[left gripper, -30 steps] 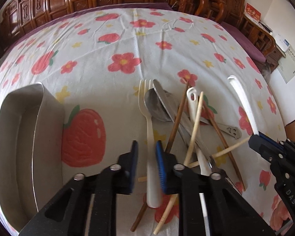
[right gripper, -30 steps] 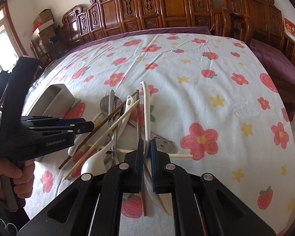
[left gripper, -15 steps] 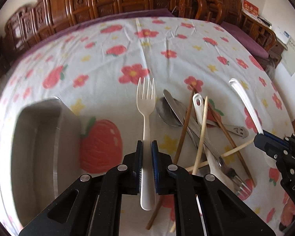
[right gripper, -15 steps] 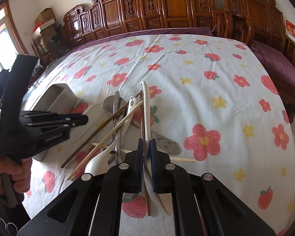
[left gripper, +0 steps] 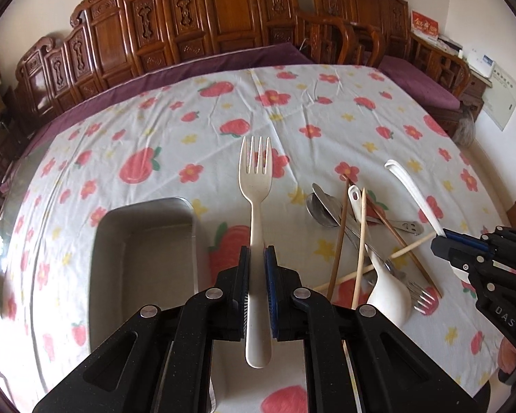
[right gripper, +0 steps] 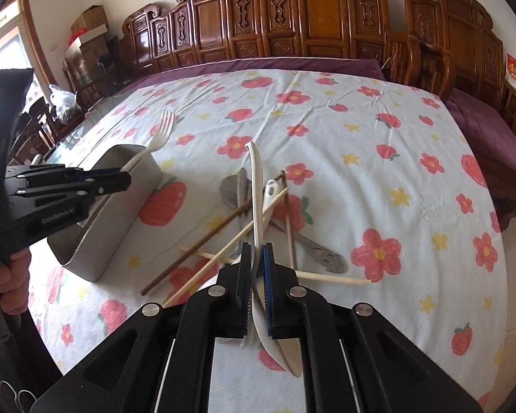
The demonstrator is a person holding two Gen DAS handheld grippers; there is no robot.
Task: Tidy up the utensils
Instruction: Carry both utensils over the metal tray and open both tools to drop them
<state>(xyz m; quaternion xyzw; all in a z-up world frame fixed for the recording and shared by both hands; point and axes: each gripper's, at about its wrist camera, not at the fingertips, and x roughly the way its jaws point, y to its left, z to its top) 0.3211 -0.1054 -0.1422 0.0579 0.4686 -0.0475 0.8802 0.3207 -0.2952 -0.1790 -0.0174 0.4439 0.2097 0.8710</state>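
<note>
The white fork [left gripper: 256, 186] is clamped by its handle in the closed left gripper [left gripper: 257, 265], raised beside the metal tray [left gripper: 144, 216]. A white spoon [right gripper: 256, 186] is pinched in the closed right gripper [right gripper: 257, 258] above the utensil pile [right gripper: 258, 213]. If the slim handle is gripped loosely, the fork could be twisted and dropped outside the tray.

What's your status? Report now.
Left hand-held gripper shut on white fork, beside metal bin. Right hand-held gripper shut on white spoon. Path looks clear.

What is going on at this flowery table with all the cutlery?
A person is sorting utensils with hand-held tongs. The left tongs grip a white plastic fork, lifted beside the metal box. The right tongs are closed on a white spoon in the jumbled pile of chopsticks and metal cutlery.
</note>
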